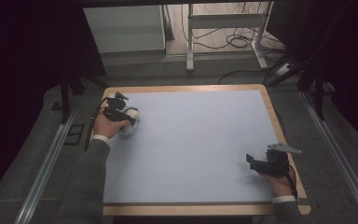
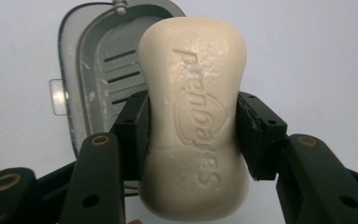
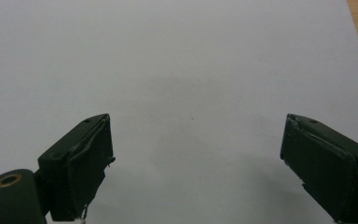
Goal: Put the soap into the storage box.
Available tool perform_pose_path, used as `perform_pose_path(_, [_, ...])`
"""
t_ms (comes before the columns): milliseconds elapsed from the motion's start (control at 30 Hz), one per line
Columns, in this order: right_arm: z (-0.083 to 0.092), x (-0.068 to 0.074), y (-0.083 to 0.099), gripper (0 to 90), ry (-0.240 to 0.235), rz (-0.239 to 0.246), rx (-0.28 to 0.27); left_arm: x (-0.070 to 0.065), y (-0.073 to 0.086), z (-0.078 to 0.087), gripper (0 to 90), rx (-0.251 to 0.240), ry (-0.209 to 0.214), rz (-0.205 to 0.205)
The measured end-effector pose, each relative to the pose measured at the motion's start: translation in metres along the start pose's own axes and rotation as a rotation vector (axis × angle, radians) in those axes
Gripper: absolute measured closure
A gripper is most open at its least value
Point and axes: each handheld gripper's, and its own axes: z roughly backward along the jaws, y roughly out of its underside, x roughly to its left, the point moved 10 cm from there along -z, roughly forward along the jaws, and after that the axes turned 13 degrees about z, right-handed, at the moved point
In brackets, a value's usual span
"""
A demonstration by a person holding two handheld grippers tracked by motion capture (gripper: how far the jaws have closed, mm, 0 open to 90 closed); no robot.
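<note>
Left gripper view looks along two black jaws clamped on the waist of a cream bar of soap point(image 2: 193, 116), one pad pressing each narrow side. The bar stands lengthwise between the jaws, its embossed lettering facing the camera. Just behind it, on the pale blue mat point(image 2: 307, 56), lies a grey soap dish point(image 2: 98, 70) with drain slots in its floor and a small hinge at its far rim; the soap overlaps the dish's right part in this view, but whether it touches the dish cannot be told.

From the high view, the left gripper point(image 1: 127, 117) sits at the far left of the mat point(image 1: 196, 149), near the wooden edge of the table point(image 1: 275, 121), with a pale shape at its tip where soap and dish are. A grey sleeve point(image 1: 86, 182) runs back from that hand.

At the near right of the mat, well apart from the soap, the right gripper point(image 1: 251, 161) rests low, pointing left. Its own view shows the jaws spread wide with bare mat between them and nothing held point(image 3: 196, 154).
</note>
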Motion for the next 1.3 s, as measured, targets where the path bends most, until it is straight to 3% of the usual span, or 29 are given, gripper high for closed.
perform_pose_path(433, [-0.001,-0.001,0.002,8.8,-0.001,-0.001,0.011,0.009,-0.01,-0.01,49.5,-0.005,-0.032,0.038])
perform_pose_path(533, [-0.002,-0.001,0.003,8.9,-0.001,-0.002,0.013,0.01,-0.01,-0.012,49.4,0.005,-0.057,0.033])
perform_pose_path(867, [-0.004,-0.002,0.005,8.9,0.003,0.001,0.018,0.011,-0.007,-0.022,49.1,0.026,-0.068,0.041])
perform_pose_path(1033, [-0.004,-0.001,0.005,8.9,0.001,0.0,0.022,0.004,-0.011,-0.017,38.4,-0.011,-0.023,0.034])
perform_pose_path(1300, [-0.005,0.001,0.005,8.8,-0.001,0.008,0.022,-0.006,-0.011,-0.001,33.0,-0.062,0.027,0.026])
